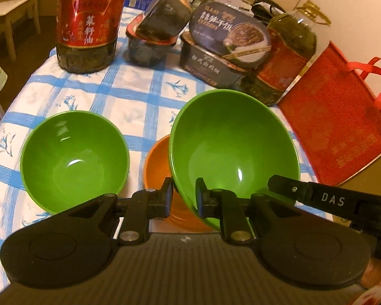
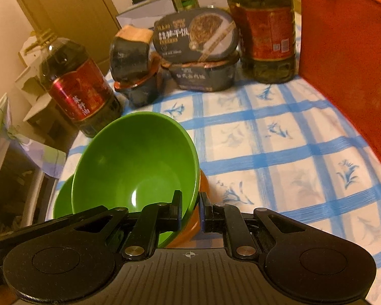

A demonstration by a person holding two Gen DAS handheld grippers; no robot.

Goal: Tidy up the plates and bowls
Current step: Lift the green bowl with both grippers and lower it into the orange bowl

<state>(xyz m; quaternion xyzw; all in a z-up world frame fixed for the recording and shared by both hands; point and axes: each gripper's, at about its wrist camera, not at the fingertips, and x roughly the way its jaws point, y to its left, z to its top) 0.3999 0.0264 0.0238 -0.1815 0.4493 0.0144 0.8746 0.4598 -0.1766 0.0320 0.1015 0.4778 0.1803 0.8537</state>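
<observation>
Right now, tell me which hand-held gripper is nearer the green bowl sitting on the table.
Left. The left hand-held gripper clamps the lifted bowl right beside the sitting bowl; the right hand-held gripper grips that lifted bowl's far side.

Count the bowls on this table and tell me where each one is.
3. One large green bowl is held up, clamped at its rim by both grippers. An orange bowl sits on the tablecloth just beneath it. A smaller green bowl rests to the left. Others may be hidden.

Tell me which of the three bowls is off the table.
The larger green bowl: both tools, left and right, clamp its rim and hold it tilted. The smaller green bowl and the orange bowl sit on the tablecloth.
</observation>
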